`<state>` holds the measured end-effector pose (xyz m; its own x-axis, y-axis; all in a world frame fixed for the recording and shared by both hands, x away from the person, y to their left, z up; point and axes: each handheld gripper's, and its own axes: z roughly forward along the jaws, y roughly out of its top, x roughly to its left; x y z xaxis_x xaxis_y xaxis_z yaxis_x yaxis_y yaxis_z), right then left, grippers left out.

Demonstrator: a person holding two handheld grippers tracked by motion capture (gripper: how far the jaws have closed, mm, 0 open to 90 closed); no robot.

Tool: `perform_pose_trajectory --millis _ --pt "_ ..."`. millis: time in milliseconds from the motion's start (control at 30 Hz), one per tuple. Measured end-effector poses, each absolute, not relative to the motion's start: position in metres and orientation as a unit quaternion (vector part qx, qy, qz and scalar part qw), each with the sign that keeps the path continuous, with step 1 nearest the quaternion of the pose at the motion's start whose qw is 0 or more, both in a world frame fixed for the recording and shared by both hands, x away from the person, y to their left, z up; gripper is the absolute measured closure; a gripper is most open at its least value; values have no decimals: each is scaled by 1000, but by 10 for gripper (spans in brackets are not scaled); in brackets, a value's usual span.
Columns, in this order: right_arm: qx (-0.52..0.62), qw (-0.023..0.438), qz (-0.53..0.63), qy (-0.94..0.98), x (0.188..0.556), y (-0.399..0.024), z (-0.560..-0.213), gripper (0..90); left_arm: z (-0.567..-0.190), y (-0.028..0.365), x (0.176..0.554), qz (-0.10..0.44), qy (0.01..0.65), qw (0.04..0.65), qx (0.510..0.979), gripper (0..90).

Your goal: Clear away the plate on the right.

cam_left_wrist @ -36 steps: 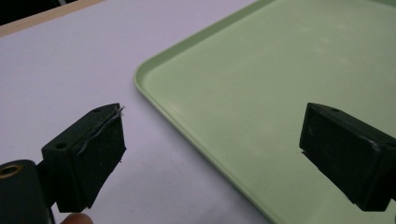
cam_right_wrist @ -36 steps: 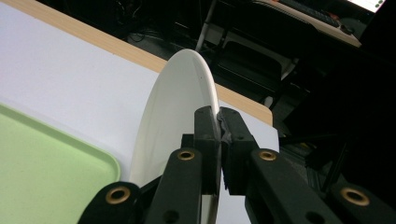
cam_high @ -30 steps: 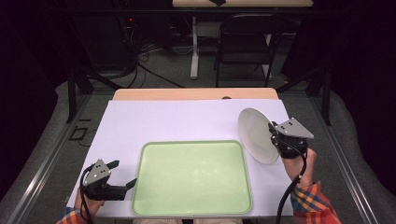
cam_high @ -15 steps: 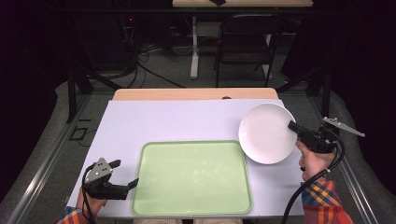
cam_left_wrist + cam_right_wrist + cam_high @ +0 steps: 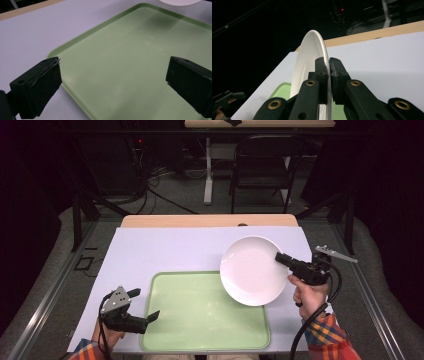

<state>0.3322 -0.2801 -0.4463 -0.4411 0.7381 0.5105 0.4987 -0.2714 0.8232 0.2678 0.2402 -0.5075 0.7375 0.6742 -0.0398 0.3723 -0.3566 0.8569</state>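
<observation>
Plate carried toward tray, edge grip

Plate (image 5: 250,270): white, round, pinched at its rim by the right gripper (image 5: 281,258), whose fingers (image 5: 321,72) are closed on the edge from both faces. It hangs off the tabletop, tilted, reaching out leftward from the fingertips, its lower part over the tray's far right corner.

Tray (image 5: 165,340): pale green, rounded corners, flat on the white tabletop (image 5: 165,250), nothing on it. It lies below and to the left of the right fingers, and directly ahead of the left ones.

Left gripper (image 5: 145,306): low at the tray's left edge, fingers (image 5: 40,85) spread wide, nothing between them; they have just been opening. One finger sits above the tabletop beside the rim, the other above the tray floor.

Handling note, as judgement: the step looks like setting the plate down on the tray. A thin rim grip lets a plate pivot, so level it first, lower until the base rests flat inside the tray's raised border, then release. The left fingers could steady the tray rim against sliding.
</observation>
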Motion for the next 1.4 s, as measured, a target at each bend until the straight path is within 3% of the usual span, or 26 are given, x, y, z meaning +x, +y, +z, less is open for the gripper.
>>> perform_pose_trajectory --millis 933,1200,1400 --pt "431 16 622 654 321 -192 -450 850 -514 174 282 78 295 510 804 34" --pt "411 13 626 662 317 -178 -449 849 -514 171 286 45 311 541 780 173" --pt "407 10 622 669 317 -174 -454 851 -516 169 288 43 332 539 773 398"
